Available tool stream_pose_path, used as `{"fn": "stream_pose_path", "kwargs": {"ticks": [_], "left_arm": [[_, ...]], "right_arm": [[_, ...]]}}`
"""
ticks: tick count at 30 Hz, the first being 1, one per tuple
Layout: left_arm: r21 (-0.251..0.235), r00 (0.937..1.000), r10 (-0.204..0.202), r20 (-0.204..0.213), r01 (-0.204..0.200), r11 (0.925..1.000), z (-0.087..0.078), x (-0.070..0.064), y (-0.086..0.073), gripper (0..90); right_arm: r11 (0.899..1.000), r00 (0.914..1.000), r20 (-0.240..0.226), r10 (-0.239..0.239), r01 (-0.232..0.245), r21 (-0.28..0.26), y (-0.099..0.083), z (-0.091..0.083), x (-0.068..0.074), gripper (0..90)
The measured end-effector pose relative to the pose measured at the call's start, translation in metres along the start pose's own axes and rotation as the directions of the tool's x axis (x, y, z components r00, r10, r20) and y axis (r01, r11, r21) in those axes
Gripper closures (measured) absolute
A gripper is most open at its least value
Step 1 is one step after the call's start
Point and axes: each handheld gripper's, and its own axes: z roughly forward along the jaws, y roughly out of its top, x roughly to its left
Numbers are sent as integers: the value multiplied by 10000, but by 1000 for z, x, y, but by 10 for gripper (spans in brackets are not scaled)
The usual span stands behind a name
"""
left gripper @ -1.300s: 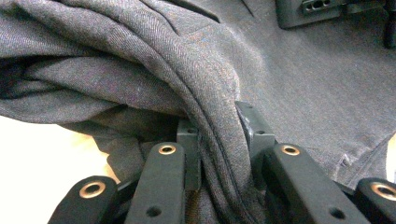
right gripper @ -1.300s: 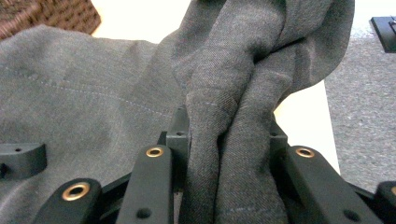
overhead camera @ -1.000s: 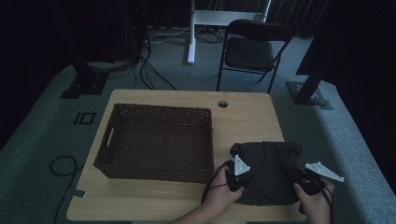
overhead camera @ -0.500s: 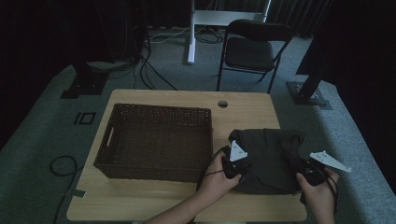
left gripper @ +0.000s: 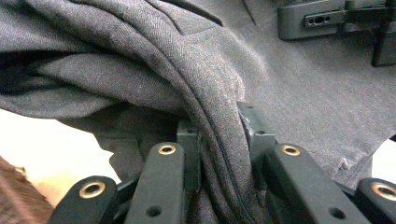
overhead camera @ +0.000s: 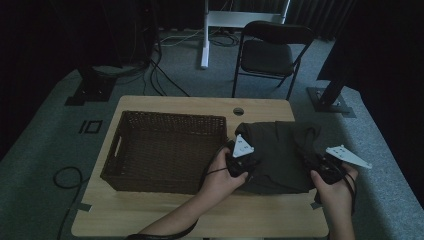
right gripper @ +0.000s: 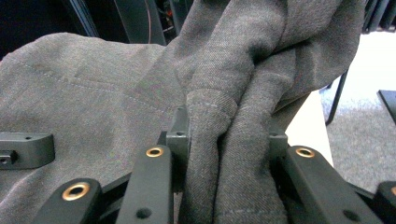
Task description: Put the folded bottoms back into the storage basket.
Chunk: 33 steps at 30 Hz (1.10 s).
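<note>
Garment: dark grey woven cloth garment [overhead camera: 280,155], bunched and folded, on right half of light wooden table [overhead camera: 165,220], just beside basket's right wall.
Basket: dark brown wicker basket [overhead camera: 165,150], rectangular, open top, on left half of table; looks empty inside.
Left gripper [overhead camera: 239,162]: at garment's left edge, next to basket's right wall; jaws narrowed onto a thick rolled fold of grey cloth [left gripper: 219,140], cloth packed between black fingers [left gripper: 189,140].
Right gripper [overhead camera: 325,167]: at garment's right edge, near table's right side; jaws likewise narrowed on a doubled fold [right gripper: 229,154], seam stitching visible just above grip.
Other gripper in left gripper view: black body [left gripper: 327,18] at top right, above spread cloth.
Step in hand (judgement): both-ended pinch of garment, probably for a lift toward basket.
Technique: keep both pinches firm; raise both ends together and level, so middle does not sag and drag on tabletop.
Clearance: lift high enough for hanging cloth to pass over basket rim [overhead camera: 225,120] before moving left.
Risk: loose loops at far edge [overhead camera: 310,131] may catch on wicker wall; uneven lift may pull fold out of one grip.
Placement: lower over basket centre, release only with cloth weight resting on basket floor.
Background: black folding chair [overhead camera: 272,52] beyond table, cables on grey carpet.
</note>
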Motion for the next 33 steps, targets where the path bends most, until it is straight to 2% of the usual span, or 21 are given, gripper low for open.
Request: {"fn": "stream_pose_path", "kwargs": {"ticks": [6,11,25,33], "left_arm": [[-167,9999,-69,-120,67,9998,-16,16,6,743],[-274,9996,94,-258,-101,9996,-30,31,8,742],[-245,9977,36,-674,-52,9997,-66,67,6,742],[-375,9961,16,-881,-49,9993,-87,85,-2,742]], "right_arm": [[9996,9998,-80,-202,200,-213,15,8,18,659],[9993,9993,-356,-120,107,-359,25,17,30,659],[9989,9955,-891,-333,302,-360,42,45,71,660],[9987,9926,-1164,-358,312,-412,47,61,94,659]]}}
